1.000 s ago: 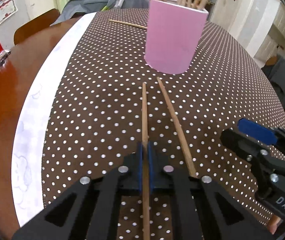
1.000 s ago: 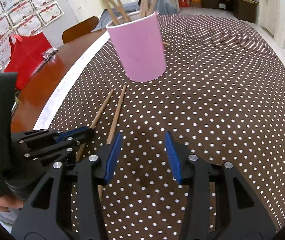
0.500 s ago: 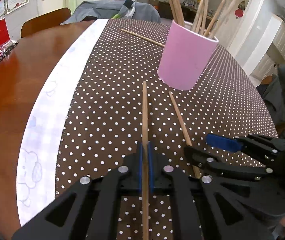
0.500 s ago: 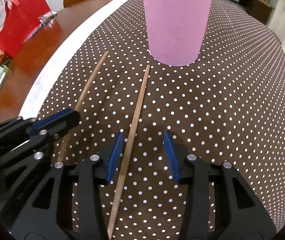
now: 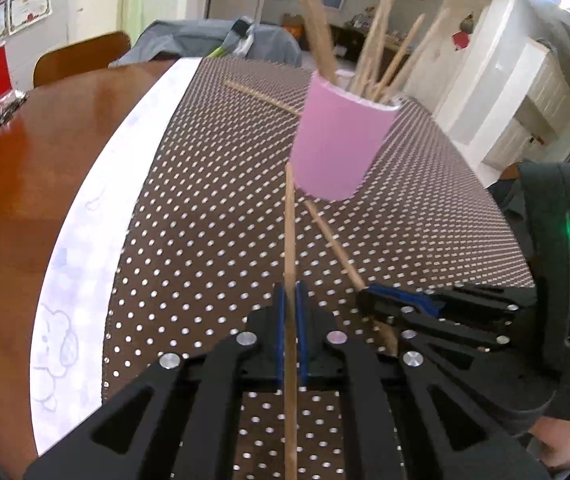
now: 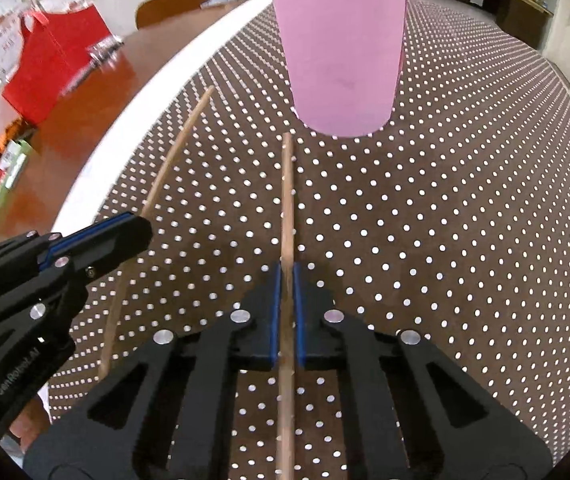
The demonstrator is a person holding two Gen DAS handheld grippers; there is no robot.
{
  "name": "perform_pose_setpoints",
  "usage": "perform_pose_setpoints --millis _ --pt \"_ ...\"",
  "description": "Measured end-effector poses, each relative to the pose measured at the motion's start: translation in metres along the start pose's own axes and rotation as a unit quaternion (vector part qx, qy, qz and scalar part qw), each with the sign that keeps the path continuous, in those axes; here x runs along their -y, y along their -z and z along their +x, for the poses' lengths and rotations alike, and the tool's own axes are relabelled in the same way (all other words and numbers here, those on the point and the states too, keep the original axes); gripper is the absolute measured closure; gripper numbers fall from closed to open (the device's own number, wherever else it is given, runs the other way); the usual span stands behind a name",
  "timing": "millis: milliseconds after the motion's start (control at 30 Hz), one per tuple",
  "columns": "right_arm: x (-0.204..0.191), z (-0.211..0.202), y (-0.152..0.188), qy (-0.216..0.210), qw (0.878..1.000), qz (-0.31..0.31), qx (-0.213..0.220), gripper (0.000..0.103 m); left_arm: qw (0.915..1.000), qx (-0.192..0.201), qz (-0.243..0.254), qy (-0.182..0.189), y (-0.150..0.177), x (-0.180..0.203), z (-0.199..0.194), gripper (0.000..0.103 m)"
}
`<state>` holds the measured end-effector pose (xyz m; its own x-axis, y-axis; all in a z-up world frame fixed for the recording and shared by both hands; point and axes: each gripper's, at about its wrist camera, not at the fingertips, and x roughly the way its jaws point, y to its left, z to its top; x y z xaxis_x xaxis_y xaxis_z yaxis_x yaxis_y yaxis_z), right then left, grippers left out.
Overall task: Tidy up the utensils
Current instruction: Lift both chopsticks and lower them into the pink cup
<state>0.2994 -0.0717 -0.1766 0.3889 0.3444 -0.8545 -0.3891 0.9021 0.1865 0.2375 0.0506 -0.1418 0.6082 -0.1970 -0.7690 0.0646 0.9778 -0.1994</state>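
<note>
**A:** Where did the pink cup (image 6: 343, 52) stand from the two grippers?

**B:** Straight ahead of both, on the dotted tablecloth (image 6: 465, 220), upright and already bristling with wooden sticks. In the right wrist view it sat dead ahead of the right gripper (image 6: 286, 316); in the left wrist view it sat ahead and a little to the right of the left gripper (image 5: 290, 320).

**A:** And the grippers themselves?

**B:** Each was clamped on its own chopstick. The left gripper's narrow jaws pinched the left chopstick (image 5: 290, 240), whose free tip appeared lifted off the cloth. The right gripper's jaws had just been closing, and the right chopstick (image 6: 287, 208) now sat between the blue pads, gripped. It seemed to lie low along the cloth.

**A:** How did the sticks' long axes run?

**B:** Along each gripper's own pointing line, far tips toward the cup. So the cup lay off the end of each stick, not beside it.

**A:** Which hand was nearer?

**B:** Hard to call. The right chopstick's tip stopped just short of the cup's base; the left one's tip overlapped the cup's lower wall in its view, though whether it touched I could not tell. I'd judge each stick needed raising and tipping upright before going over the rim.
</note>
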Motion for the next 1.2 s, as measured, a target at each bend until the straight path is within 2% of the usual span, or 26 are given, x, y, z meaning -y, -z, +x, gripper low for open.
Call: perform_pose_setpoints --millis 133,233,400,600,800,967,1200 --pt "0.011 -0.031 0.011 -0.024 0.999 0.006 0.042 0.096 0.9994 0.03 0.006 0.014 -0.002 0.009 -0.013 0.097" --pt "0.019 -0.056 0.016 -0.043 0.996 0.014 0.081 0.096 0.9975 0.067 0.014 0.019 -0.004 0.018 -0.028 0.097" --pt "0.034 -0.1 0.025 -0.066 0.986 0.026 0.15 0.096 0.9897 0.136 0.032 0.032 -0.008 0.038 -0.054 0.097" --pt "0.031 -0.147 0.017 -0.08 0.972 0.017 0.22 0.096 0.9695 0.238 0.054 0.026 -0.012 0.061 -0.082 0.097" --pt "0.019 -0.174 0.013 -0.085 0.958 0.002 0.275 0.096 0.9416 0.33 0.064 0.019 -0.016 0.078 -0.102 0.097" --pt "0.02 -0.19 0.006 -0.088 0.945 -0.003 0.316 0.096 0.922 0.382 0.063 0.018 -0.025 0.088 -0.112 0.097" --pt "0.022 -0.197 -0.014 -0.079 0.93 -0.007 0.358 0.096 0.9008 0.43 0.058 0.023 -0.045 0.093 -0.113 0.097"
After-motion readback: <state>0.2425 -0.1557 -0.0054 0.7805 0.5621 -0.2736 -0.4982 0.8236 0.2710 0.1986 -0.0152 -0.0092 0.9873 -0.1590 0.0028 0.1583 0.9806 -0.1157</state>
